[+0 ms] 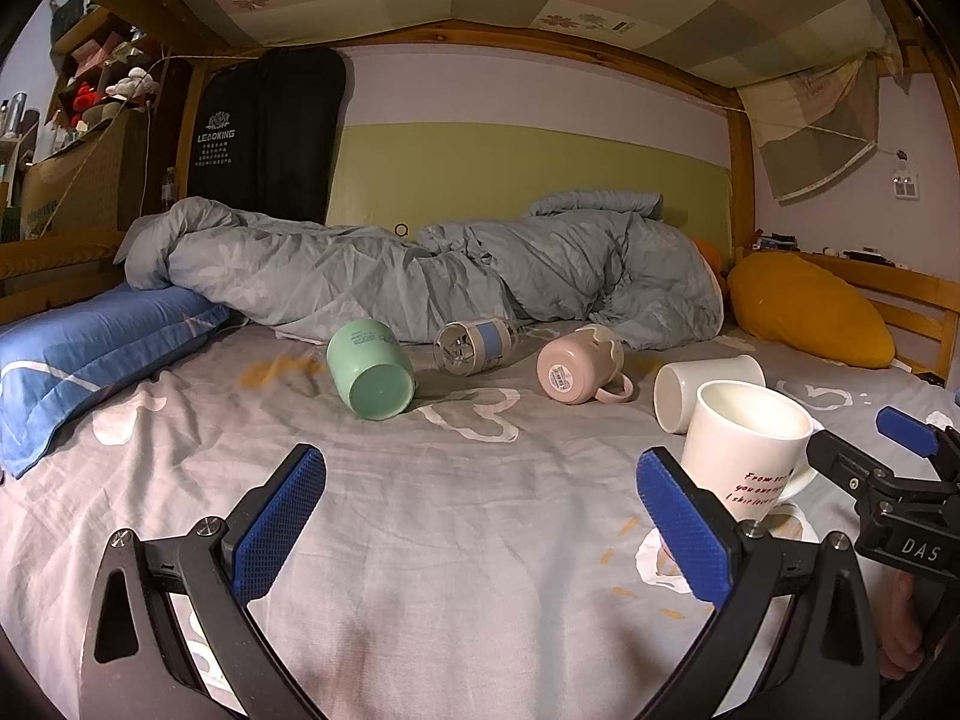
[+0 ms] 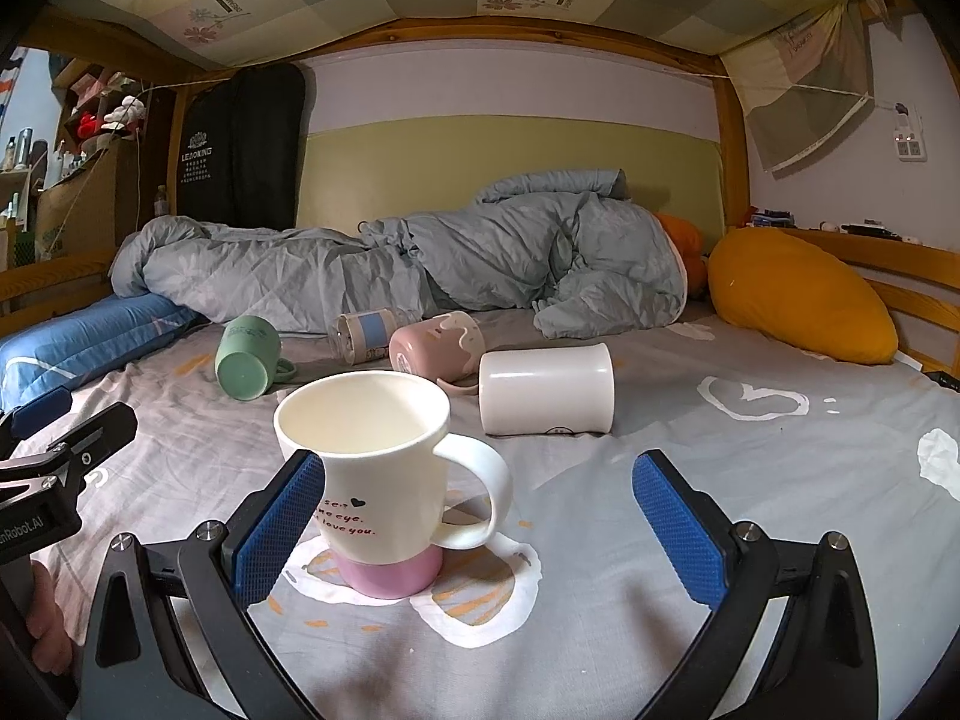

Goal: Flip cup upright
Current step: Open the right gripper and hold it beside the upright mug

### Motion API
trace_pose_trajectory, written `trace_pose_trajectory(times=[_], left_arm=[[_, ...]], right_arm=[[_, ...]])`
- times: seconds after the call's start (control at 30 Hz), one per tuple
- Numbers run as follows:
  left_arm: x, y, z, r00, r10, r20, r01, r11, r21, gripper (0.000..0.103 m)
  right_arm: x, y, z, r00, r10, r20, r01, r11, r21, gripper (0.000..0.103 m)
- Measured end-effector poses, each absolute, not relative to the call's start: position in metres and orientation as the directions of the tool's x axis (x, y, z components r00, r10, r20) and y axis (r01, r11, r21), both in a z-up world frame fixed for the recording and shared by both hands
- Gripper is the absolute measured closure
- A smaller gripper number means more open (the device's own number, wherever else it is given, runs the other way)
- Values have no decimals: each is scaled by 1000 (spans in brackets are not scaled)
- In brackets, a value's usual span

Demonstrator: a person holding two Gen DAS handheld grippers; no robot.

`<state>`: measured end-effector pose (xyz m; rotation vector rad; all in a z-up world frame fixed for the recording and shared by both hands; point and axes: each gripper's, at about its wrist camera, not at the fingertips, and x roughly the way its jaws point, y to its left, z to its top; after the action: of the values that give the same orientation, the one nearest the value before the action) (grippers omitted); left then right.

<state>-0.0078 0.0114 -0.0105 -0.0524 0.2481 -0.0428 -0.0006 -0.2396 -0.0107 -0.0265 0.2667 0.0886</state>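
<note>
On the grey bedsheet (image 2: 690,480), just ahead of the right tongs (image 2: 480,528), the white mug (image 2: 372,480) stood upright with its mouth open to the ceiling. It had a pink base, a white looped handle pointing right, and red lettering with a small dark heart on its side. Its left wall sat right against the blue pad of the right tongs' left finger (image 2: 276,528); whether they touched could not be told. The other finger was well apart from the mug, so the right tongs were spread wide and gripped nothing. The left tongs (image 1: 480,522) were likewise spread wide and empty, with the same mug just beyond their right finger. Farther back lay a plain white cup (image 2: 546,390), a pink mug (image 2: 432,351), a clear bottle (image 2: 366,333) and a green mug (image 2: 246,360), all on their sides.
</note>
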Motion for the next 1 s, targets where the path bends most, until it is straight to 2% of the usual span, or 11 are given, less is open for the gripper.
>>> trace_pose_trajectory(times=[1.0], left_arm=[[-6,11,-10,968,-50,-247,38,998,-54,0]], right_arm=[[0,-241,-11,962,73,-264,-85,996,-31,0]])
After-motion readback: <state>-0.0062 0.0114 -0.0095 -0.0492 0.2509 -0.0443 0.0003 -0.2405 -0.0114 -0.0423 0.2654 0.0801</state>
